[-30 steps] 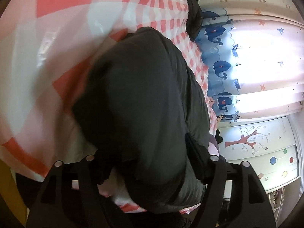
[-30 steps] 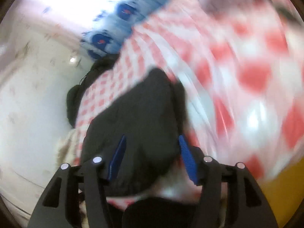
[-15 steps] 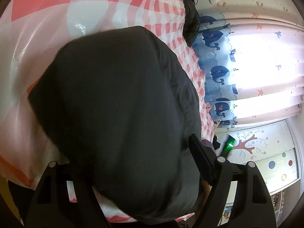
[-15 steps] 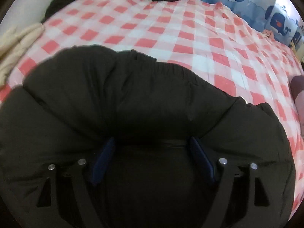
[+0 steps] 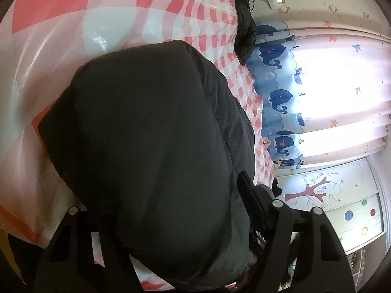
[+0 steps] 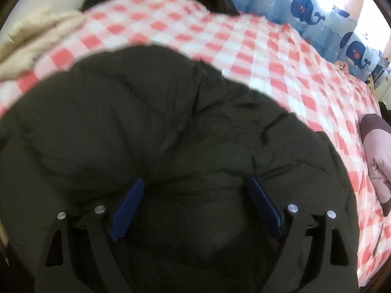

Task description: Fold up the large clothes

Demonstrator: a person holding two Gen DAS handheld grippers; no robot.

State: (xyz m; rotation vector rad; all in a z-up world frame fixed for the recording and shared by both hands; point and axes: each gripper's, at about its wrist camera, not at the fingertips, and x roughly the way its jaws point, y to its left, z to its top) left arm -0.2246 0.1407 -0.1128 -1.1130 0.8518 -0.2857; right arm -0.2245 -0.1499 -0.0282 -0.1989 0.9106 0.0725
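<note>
A black puffer jacket [image 5: 151, 151] is lying bunched in a thick bundle on a bed spread with a red-and-white checked sheet [image 5: 73, 36], filling most of both wrist views.

The left gripper [image 5: 171, 210] is pointing across the jacket toward a window hung with a whale-print curtain [image 5: 278, 97]. Its jaws are closing, with the padded bulk of the jacket lying between them; one finger is buried under the fabric, so whether the pads are actually pressing on it cannot be told.

The right gripper [image 6: 195, 195] is angling down onto the jacket from another side. Its jaws are opening, the blue pads [image 6: 127, 207] standing wide apart and resting against the quilted surface, with a fold of the jacket lying between them but nothing visibly pinched.

Another dark garment [image 5: 244, 24] is heaped at the far edge of the bed near the curtain. A cream garment [image 6: 31, 39] is lying at the bed's far left corner in the right view, and a pink-and-brown garment [image 6: 376, 151] is sitting at the right edge, well apart from the jacket. A wardrobe door with a tree decal [image 5: 315, 190] is standing beyond the bed.
</note>
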